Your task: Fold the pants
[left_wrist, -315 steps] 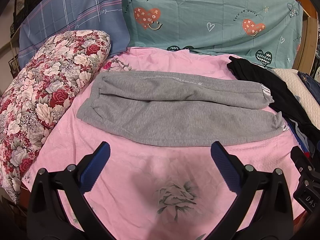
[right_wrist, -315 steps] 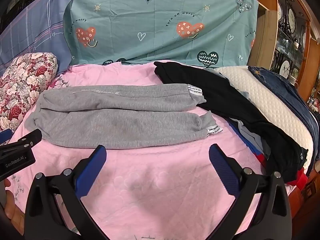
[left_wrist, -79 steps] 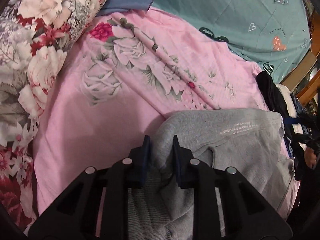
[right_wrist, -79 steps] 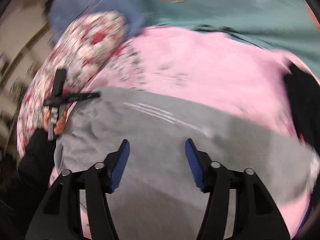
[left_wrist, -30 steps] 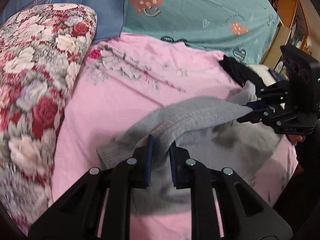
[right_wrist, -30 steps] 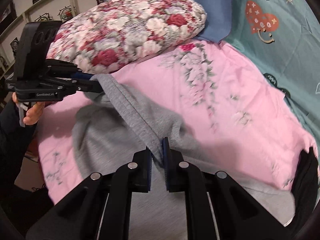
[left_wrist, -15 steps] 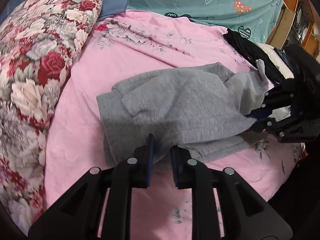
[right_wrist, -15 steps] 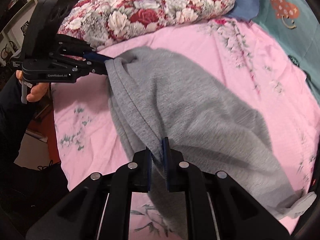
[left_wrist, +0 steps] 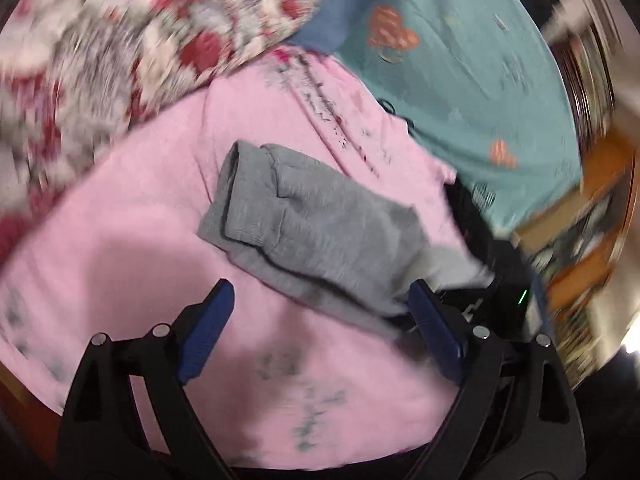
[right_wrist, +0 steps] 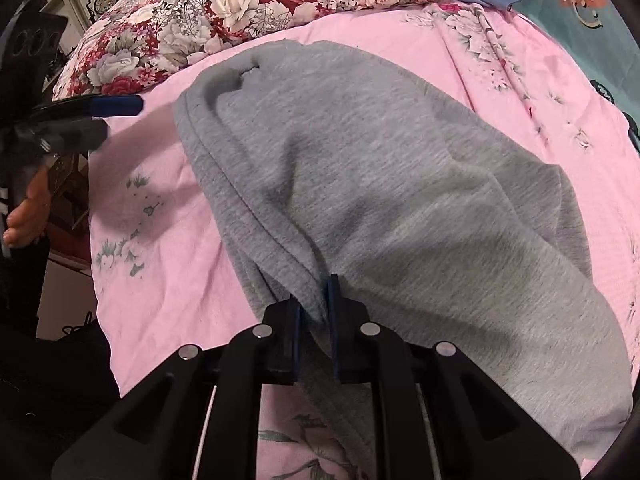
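With the left hand-held gripper (left_wrist: 320, 332) spread and free, the right hand-held gripper (right_wrist: 314, 312), pinching the pants (right_wrist: 400, 184), should lower its edge flat onto the bed (right_wrist: 160, 208).

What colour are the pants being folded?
Plain grey pants, clearest in the right wrist view.

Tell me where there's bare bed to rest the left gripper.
Bare pink sheet lies between the floral pillow and the gray pants, right under the open left gripper. It is crowded toward the black clothes and the right gripper.
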